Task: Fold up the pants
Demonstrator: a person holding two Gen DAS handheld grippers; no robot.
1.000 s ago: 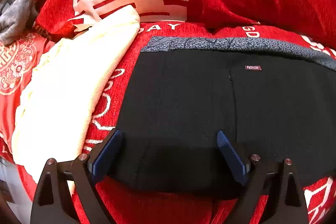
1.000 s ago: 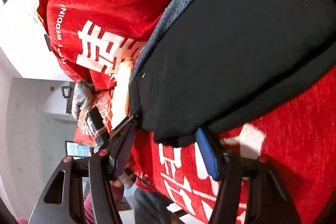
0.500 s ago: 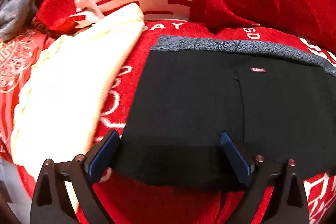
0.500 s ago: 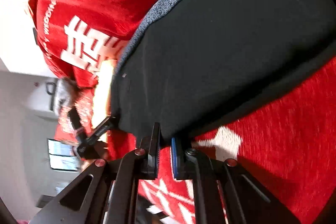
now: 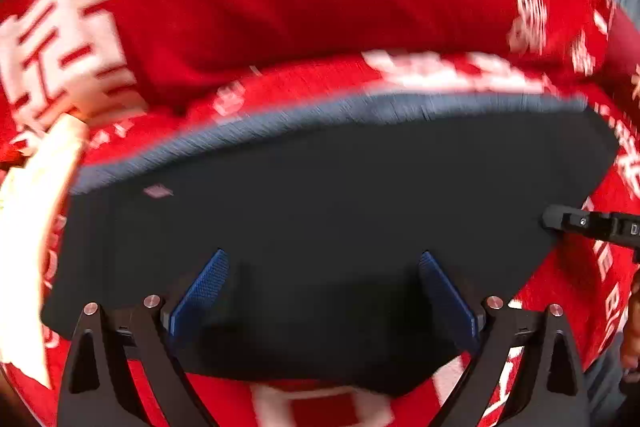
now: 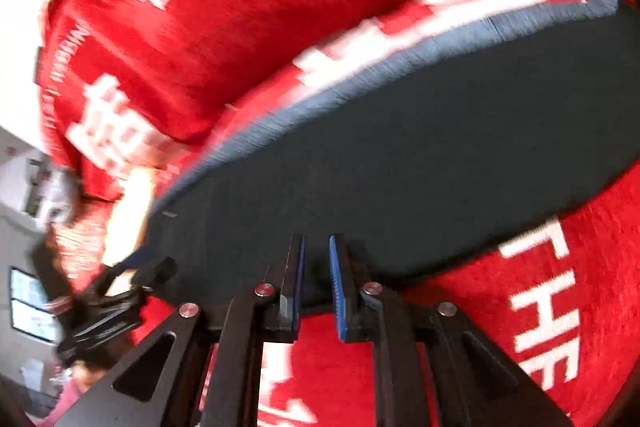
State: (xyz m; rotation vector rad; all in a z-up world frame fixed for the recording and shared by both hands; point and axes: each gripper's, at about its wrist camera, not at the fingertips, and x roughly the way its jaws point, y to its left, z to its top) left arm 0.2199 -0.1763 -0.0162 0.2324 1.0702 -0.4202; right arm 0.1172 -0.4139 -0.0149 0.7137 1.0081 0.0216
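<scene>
On the red blanket (image 5: 304,7) the black pants (image 5: 320,195) lie already folded into a flat rectangle, right gripper (image 6: 317,281) pinched on the near edge, left gripper (image 5: 322,287) spread wide over it w/ nothing held, so prob one more fold left.

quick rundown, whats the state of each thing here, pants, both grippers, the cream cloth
black pants: folded flat on the red blanket, grey waistband on the far edge
left gripper: open, fingers spread over the near edge
right gripper: shut on black pants' near edge
cream cloth: beside the pants, blurred
</scene>
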